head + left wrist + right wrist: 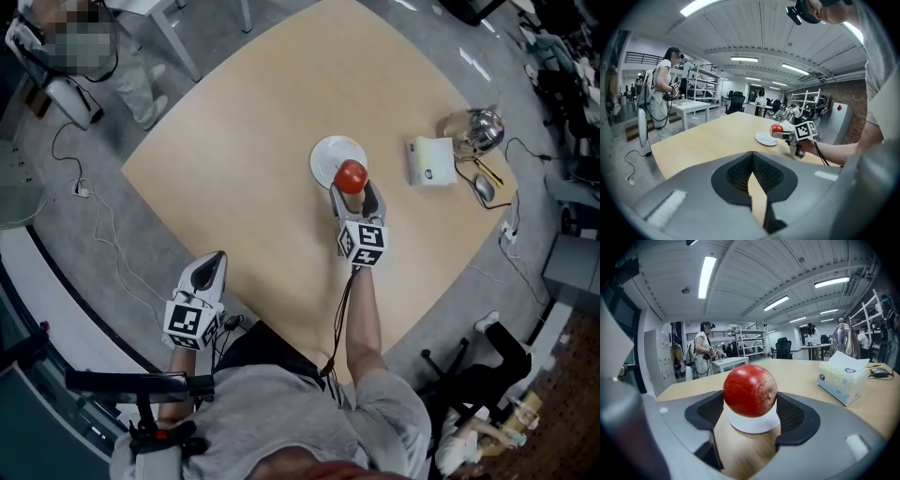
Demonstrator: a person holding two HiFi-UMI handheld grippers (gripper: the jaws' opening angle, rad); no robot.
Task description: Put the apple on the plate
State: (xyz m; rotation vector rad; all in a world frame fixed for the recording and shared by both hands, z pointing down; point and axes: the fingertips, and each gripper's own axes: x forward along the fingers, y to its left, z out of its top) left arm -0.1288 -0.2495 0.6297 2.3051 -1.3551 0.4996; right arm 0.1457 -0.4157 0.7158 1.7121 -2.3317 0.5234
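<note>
A red apple (351, 175) (750, 390) is clamped between the jaws of my right gripper (353, 190) (750, 409), which is shut on it. The apple hangs over the near rim of a small white plate (330, 157) (753, 424) in the middle of the round wooden table (234, 141); I cannot tell whether they touch. My left gripper (216, 258) (753, 157) is shut with nothing in it, over the table's near left edge, well away from the plate. From the left gripper view the apple (776, 128) and plate (765, 138) lie far ahead.
A white tissue box (430, 161) (843, 376) stands right of the plate. Beyond it are a metal kettle (478, 129) and a mouse (484, 187) near the table's right edge. A person (122, 56) stands beyond the far left corner, with cables on the floor.
</note>
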